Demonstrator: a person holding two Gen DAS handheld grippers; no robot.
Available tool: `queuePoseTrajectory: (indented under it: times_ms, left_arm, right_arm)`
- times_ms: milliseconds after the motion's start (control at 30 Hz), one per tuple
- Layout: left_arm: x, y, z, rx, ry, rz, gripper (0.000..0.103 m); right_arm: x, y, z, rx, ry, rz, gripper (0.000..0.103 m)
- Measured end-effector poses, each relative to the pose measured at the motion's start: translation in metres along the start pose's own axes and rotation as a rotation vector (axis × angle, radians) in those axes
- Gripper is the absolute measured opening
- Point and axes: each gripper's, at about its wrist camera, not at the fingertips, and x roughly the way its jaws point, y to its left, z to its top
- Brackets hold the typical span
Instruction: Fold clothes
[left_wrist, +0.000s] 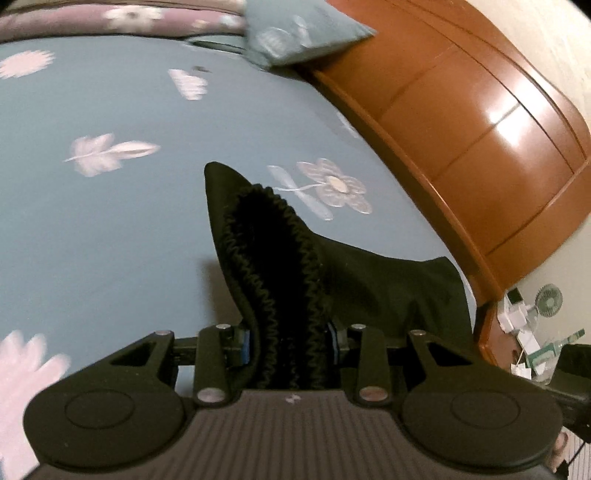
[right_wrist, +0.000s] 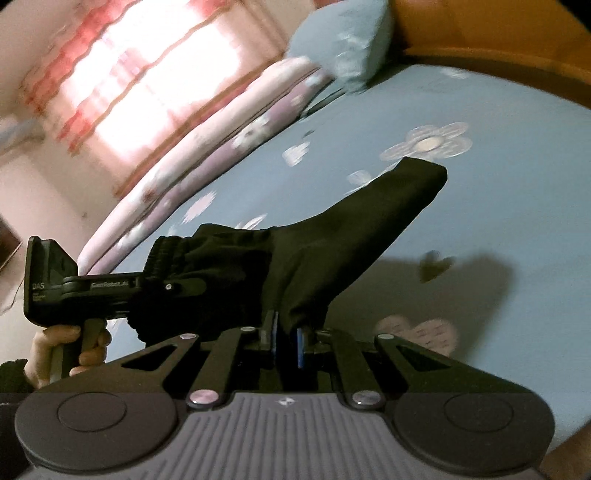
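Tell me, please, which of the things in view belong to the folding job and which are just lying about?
In the job:
- black garment, held up over the bed
- left gripper, shut on its elastic waistband
- right gripper, shut on its fabric
- bedsheet, the folding surface

Lying about:
- pillow
- headboard
- small fan
- folded quilt

Left tool (left_wrist: 291, 343) clamped on black garment (left_wrist: 369, 280); right tool (right_wrist: 286, 341) likewise, both raised, side by side.

The black garment (left_wrist: 288, 258) is matt cloth with a ribbed, gathered elastic waistband (left_wrist: 266, 280), the blue bed sheet (left_wrist: 110, 221) smooth printed cloth, the headboard (left_wrist: 480, 122) glossy varnished wood, each hand-held gripper (right_wrist: 286, 341) probably matt plastic.
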Motion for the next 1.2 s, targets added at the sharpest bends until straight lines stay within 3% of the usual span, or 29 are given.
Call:
queuePoseTrajectory:
  times_ms: [400,733,933,1133,1200]
  left_arm:
    - [0.129,-0.114,0.057,0.183,0.09,-0.085,0.033]
    - [0.188,-0.181,0.093,0.297,0.135,-0.119,0.033]
    - [0.228,-0.196,0.101,0.32,0.175,-0.09,0.033]
    - [0.252,-0.189,0.107,0.306,0.191,-0.055,0.035]
    - [0.256,-0.18,0.11,0.275,0.19,-0.048,0.037]
  right_arm:
    - [-0.034,-0.064,0.017,0.116,-0.174,-0.129,0.012]
    - [-0.046,-0.107,0.023,0.197,-0.252,-0.192,0.012]
    - [-0.043,-0.144,0.01,0.289,-0.254,-0.215,0.012]
    - [-0.042,-0.176,-0.008,0.367,-0.25,-0.203,0.012]
    - [-0.043,-0.185,-0.015,0.39,-0.245,-0.178,0.019]
